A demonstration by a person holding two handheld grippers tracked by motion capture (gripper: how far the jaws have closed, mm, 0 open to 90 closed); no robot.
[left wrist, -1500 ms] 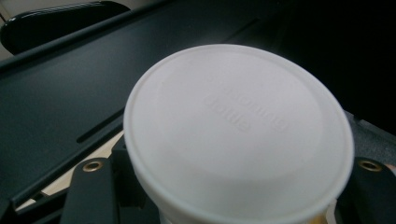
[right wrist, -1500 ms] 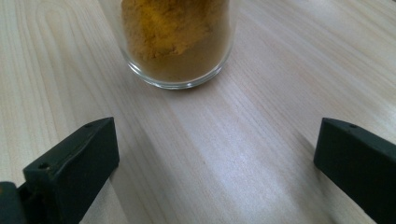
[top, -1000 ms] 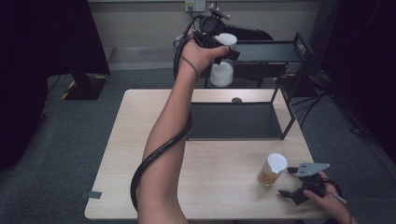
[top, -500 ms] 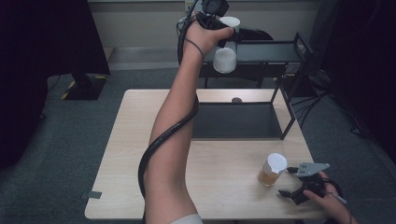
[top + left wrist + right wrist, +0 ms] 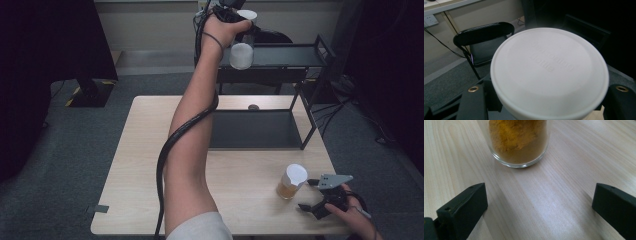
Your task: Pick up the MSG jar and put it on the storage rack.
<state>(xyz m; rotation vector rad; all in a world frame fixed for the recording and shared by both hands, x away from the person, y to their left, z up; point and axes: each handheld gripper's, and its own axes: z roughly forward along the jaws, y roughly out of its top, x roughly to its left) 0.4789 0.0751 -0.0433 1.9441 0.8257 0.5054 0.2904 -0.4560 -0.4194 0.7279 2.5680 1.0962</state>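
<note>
**Shelving jars: one in transit, one waiting**

Item 1: white-lidded jar (image 5: pixel 241 52), clamped in the left gripper (image 5: pixel 235 22), held aloft at the front edge of the rack's top shelf (image 5: pixel 295 55); not yet set down. Lid (image 5: pixel 549 72) sits between the jaws.

Item 2: jar of yellow powder (image 5: pixel 291 182), standing near the table's (image 5: pixel 140 165) right front corner, untouched. Right gripper (image 5: pixel 312 196) just beside it, jaws spread wide, empty.

Remaining, by my reading: place item 1, then collect item 2.
</note>
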